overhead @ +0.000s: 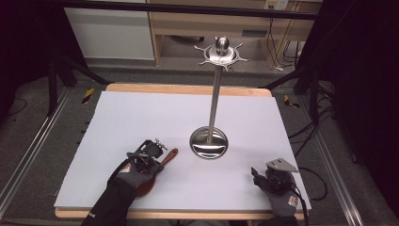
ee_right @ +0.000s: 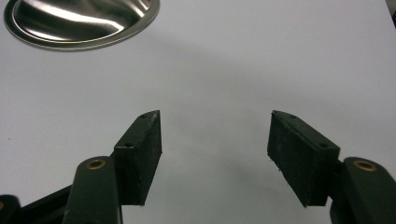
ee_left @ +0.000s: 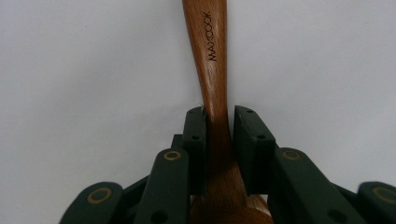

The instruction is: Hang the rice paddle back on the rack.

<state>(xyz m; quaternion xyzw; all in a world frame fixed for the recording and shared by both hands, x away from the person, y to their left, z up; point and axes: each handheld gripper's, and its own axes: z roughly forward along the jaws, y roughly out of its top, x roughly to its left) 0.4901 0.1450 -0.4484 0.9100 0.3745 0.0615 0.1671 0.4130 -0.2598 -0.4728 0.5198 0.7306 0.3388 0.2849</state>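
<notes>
Clamping my left gripper (ee_left: 219, 128) on the neck of the wooden spoon (ee_left: 208, 56), which lies on the white table (overhead: 141, 117) at seven o'clock of the steel stand (overhead: 209, 141), I hold my right gripper (ee_right: 215, 140) spread apart at five o'clock.

left gripper (overhead: 157, 155) near the white worktop's (overhead: 141, 117) front-left, angled toward the far right, jaws closed against a brown wooden spoon handle (ee_left: 212, 70) | right gripper (overhead: 258, 175) by the front-right corner, low, jaws spread wide apart | both hands gloved, dark sleeves entering from the front edge
</notes>
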